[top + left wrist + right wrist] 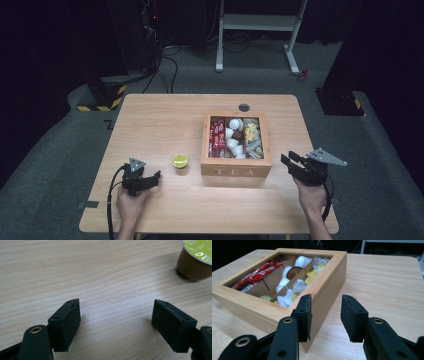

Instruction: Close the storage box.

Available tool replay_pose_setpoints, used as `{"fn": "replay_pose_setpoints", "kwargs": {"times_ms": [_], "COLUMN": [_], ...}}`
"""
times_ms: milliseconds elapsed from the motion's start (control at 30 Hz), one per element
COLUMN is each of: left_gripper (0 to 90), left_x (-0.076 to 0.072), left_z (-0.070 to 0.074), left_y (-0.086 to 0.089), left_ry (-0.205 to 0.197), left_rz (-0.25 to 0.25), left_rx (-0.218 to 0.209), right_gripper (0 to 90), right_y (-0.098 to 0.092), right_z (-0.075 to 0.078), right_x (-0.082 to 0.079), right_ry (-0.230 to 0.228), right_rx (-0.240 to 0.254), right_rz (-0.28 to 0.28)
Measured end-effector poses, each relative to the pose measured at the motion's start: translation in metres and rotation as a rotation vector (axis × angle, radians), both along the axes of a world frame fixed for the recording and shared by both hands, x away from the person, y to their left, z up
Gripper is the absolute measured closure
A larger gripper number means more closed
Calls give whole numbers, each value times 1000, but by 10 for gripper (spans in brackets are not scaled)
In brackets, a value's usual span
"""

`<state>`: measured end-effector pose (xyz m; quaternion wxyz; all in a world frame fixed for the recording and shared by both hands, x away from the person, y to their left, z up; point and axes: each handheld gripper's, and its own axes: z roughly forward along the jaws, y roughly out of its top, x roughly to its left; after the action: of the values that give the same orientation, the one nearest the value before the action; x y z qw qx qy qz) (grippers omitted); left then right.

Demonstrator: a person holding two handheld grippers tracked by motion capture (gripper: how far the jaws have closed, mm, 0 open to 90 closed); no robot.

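1. Centrally placed on the table (150,120): wooden tea box (236,167), lid off, holding red sachets (217,137), white cups (232,135) and yellow packets (251,132);
2. Left of the box, near it — green-lidded capsule (180,161), upright;
3. Further left, just short of the capsule — left gripper (156,176), jaws apart, nothing between;
4. Right of the box, just beside its corner — right gripper (288,160), released, empty.

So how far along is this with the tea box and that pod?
Early or between steps. The tea box sits stocked with packets and cups. One green-lidded pod stands alone on the table. The left gripper and right gripper are both open and empty, so the pod remains unhandled.
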<state>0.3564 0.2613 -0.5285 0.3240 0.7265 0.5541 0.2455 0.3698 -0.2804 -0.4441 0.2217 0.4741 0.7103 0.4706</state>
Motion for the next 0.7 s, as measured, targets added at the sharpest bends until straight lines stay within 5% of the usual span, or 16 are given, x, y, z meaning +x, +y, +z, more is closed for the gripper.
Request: {"fn": "replay_pose_setpoints", "kwargs": {"times_ms": [700], "left_gripper": [237], "left_x": [0], "left_z": [0], "left_y": [0], "left_ry": [-1], "left_rz": [-1], "left_rx": [0], "right_gripper": [577], "right_y": [-22], "right_z": [-29], "right_x": [6], "right_ry": [58], "right_rx": [-42], "right_rz": [-89]}}
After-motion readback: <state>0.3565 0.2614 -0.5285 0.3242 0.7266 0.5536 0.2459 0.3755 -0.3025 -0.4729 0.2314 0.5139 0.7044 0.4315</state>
